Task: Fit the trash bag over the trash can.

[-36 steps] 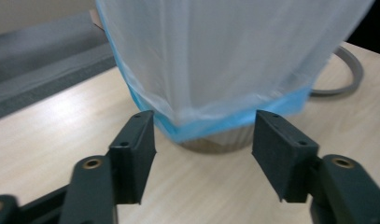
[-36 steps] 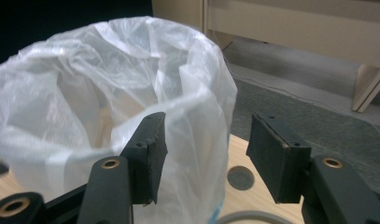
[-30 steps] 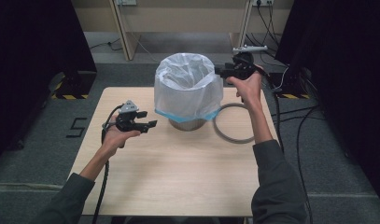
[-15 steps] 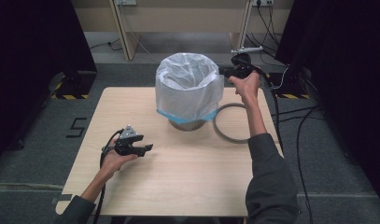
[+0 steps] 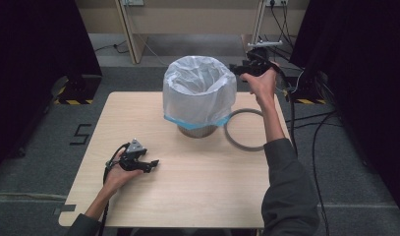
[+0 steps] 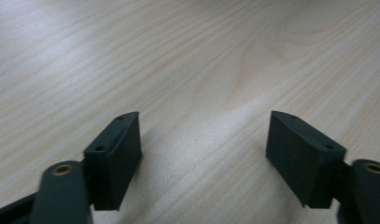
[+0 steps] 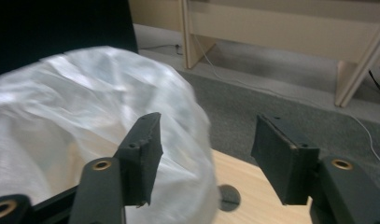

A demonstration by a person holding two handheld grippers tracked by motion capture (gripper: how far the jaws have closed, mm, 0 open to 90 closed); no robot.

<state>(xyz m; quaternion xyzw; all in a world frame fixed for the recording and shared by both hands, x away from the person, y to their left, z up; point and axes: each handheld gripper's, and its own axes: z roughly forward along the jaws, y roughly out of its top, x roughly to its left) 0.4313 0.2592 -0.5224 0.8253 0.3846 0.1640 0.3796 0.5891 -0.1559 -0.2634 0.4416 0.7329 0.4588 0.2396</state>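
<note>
Wood of the counter (image 5: 197, 191) is closest to me, and my left claw (image 5: 151, 163) sits low on it, near the front left. Its jaws have just been opening, and they stand wide with only bare wood between them in the left gripper view (image 6: 204, 149). Farther back, in the middle of the counter, stands the bin (image 5: 197, 130) with a white plastic bag (image 5: 200, 91) pulled over its rim. A grey ring (image 5: 237, 140) lies flat just beside the bin, on its right. Farthest away, I hold my right claw (image 5: 238, 69) up by the bag's top right edge. Its jaws have just been opening too, and they are wide now, with nothing pinched (image 7: 206, 140).
</note>
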